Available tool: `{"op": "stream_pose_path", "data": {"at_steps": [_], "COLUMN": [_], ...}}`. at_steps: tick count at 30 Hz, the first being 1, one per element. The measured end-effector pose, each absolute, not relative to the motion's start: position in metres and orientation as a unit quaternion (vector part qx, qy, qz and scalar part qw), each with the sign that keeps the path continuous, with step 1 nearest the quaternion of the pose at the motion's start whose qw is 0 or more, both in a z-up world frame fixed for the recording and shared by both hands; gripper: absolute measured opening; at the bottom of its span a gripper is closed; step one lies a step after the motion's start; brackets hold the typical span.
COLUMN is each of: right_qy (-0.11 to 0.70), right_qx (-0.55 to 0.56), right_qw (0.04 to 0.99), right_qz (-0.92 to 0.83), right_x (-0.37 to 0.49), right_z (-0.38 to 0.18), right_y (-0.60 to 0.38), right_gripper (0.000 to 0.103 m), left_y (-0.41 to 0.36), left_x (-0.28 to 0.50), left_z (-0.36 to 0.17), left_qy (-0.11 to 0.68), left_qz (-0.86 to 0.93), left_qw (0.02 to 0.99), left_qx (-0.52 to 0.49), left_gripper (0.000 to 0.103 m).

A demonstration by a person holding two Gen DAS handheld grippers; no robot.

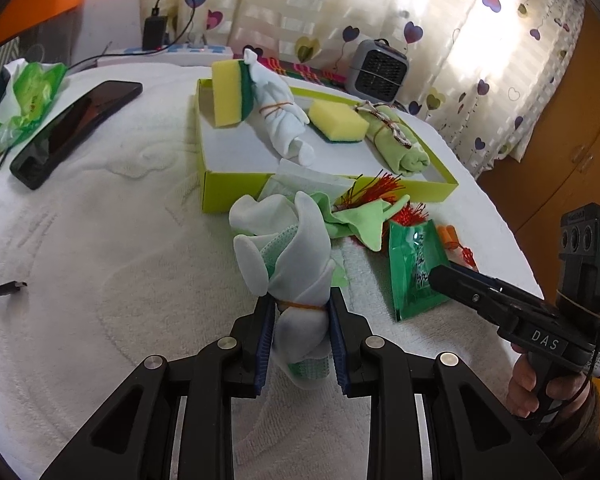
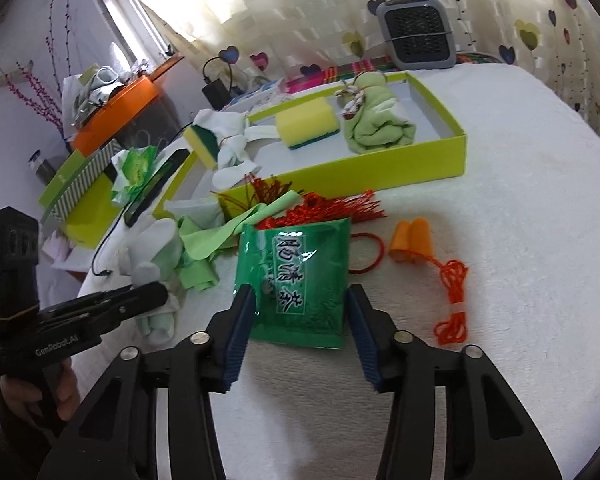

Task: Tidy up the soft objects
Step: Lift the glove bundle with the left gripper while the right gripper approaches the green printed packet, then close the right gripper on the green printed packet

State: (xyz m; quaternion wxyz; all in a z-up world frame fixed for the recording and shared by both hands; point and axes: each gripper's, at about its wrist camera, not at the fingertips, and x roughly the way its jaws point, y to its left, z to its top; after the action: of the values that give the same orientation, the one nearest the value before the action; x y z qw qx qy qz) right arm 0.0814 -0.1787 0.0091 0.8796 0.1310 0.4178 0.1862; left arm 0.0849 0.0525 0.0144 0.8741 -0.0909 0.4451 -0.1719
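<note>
My left gripper (image 1: pixel 300 312) is shut on a white and green cloth bundle (image 1: pixel 296 256) tied with an orange band, just above the white towel. A lime-green box (image 1: pixel 320 194) ahead holds two yellow sponges (image 1: pixel 230 94), a white bundle (image 1: pixel 284 120) and a green rolled cloth (image 1: pixel 400 142). My right gripper (image 2: pixel 298 300) is open, its jaws on either side of a green foil packet (image 2: pixel 296 276) that lies flat. The box (image 2: pixel 380 168) also shows in the right wrist view. A loose light-green cloth (image 2: pixel 216 236) and a red tassel (image 2: pixel 340 208) lie before the box.
Orange earplugs (image 2: pixel 410 238) on an orange cord (image 2: pixel 452 304) lie right of the packet. A black phone (image 1: pixel 76 128) and a tissue pack (image 1: pixel 28 96) lie at left. A grey fan (image 1: pixel 378 72) stands behind the box. A cable end (image 1: pixel 14 286) lies at left.
</note>
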Motion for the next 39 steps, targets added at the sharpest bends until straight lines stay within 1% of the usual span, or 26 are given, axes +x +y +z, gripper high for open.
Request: {"op": "stream_pose_path", "data": {"at_steps": [5, 14, 15, 16, 19, 21, 23, 29, 30, 32, 34, 35, 37, 39], "right_qy": [0.425, 0.429, 0.43, 0.43, 0.431, 0.433, 0.435, 0.435, 0.435, 0.435, 0.433, 0.432, 0.431, 0.43], "right_qx": [0.135, 0.084, 0.076, 0.072, 0.047, 0.015, -0.013, -0.009, -0.014, -0.021, -0.019, -0.015, -0.01, -0.006], "right_qw": [0.877, 0.88, 0.881, 0.88, 0.882, 0.884, 0.886, 0.888, 0.889, 0.891, 0.893, 0.894, 0.895, 0.896], "right_qz": [0.18, 0.185, 0.184, 0.187, 0.186, 0.175, 0.16, 0.145, 0.142, 0.131, 0.121, 0.119, 0.113, 0.108], "right_x": [0.09, 0.081, 0.082, 0.081, 0.082, 0.081, 0.081, 0.083, 0.083, 0.082, 0.081, 0.081, 0.081, 0.081], "right_z": [0.007, 0.009, 0.009, 0.009, 0.009, 0.008, 0.007, 0.006, 0.005, 0.006, 0.007, 0.007, 0.007, 0.008], "right_y": [-0.177, -0.161, -0.157, -0.154, -0.139, -0.128, -0.12, -0.122, -0.121, -0.12, -0.122, -0.124, -0.128, -0.131], "right_gripper": [0.047, 0.048, 0.052, 0.061, 0.075, 0.078, 0.078, 0.078, 0.077, 0.071, 0.062, 0.06, 0.051, 0.046], "left_y": [0.051, 0.051, 0.051, 0.05, 0.05, 0.049, 0.049, 0.049, 0.049, 0.048, 0.049, 0.048, 0.048, 0.049], "left_x": [0.086, 0.087, 0.087, 0.087, 0.087, 0.087, 0.087, 0.087, 0.087, 0.088, 0.088, 0.088, 0.089, 0.088], "left_z": [0.013, 0.011, 0.011, 0.01, 0.01, 0.01, 0.01, 0.009, 0.009, 0.009, 0.009, 0.009, 0.009, 0.009], "left_qy": [0.448, 0.45, 0.45, 0.45, 0.45, 0.45, 0.45, 0.45, 0.45, 0.45, 0.45, 0.45, 0.45, 0.45], "left_qz": [-0.173, -0.174, -0.174, -0.173, -0.173, -0.173, -0.173, -0.174, -0.174, -0.173, -0.174, -0.173, -0.173, -0.173], "left_qw": [0.872, 0.871, 0.871, 0.871, 0.871, 0.871, 0.871, 0.871, 0.871, 0.871, 0.871, 0.872, 0.872, 0.871], "left_qx": [-0.091, -0.091, -0.091, -0.09, -0.089, -0.09, -0.091, -0.091, -0.091, -0.091, -0.09, -0.089, -0.089, -0.09], "left_gripper": [0.024, 0.024, 0.024, 0.024, 0.024, 0.024, 0.024, 0.024, 0.024, 0.024, 0.024, 0.024, 0.024, 0.024]}}
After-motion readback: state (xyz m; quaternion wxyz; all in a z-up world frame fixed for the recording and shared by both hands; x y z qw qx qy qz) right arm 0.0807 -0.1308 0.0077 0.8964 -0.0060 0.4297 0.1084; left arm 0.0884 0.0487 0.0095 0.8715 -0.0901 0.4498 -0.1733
